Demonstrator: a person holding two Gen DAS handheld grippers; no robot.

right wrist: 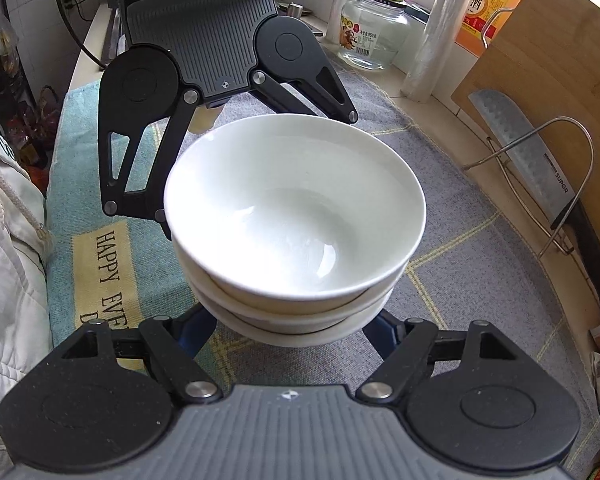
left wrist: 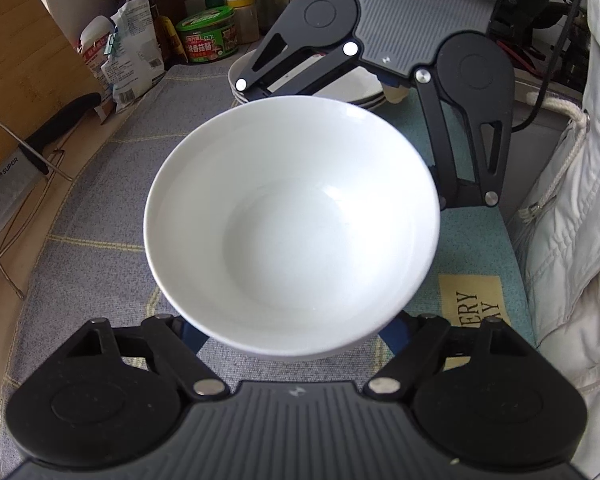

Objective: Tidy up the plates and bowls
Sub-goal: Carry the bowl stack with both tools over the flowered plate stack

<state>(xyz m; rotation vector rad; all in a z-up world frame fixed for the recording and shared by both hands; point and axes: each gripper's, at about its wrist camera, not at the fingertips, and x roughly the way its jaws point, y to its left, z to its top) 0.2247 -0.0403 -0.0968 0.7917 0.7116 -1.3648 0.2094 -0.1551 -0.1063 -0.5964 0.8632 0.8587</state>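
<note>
The stack of white bowls (right wrist: pixel 296 216) sits on the patterned cloth (right wrist: pixel 440 184) between the left gripper (left wrist: pixel 292 332) and right gripper (right wrist: pixel 288 328), both spread wide around its base, seemingly steadying it, near the plate pile (left wrist: pixel 352 88).

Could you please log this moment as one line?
bowls: stacked on mat | left gripper, right gripper: flanking stack, open | plates: behind
</note>
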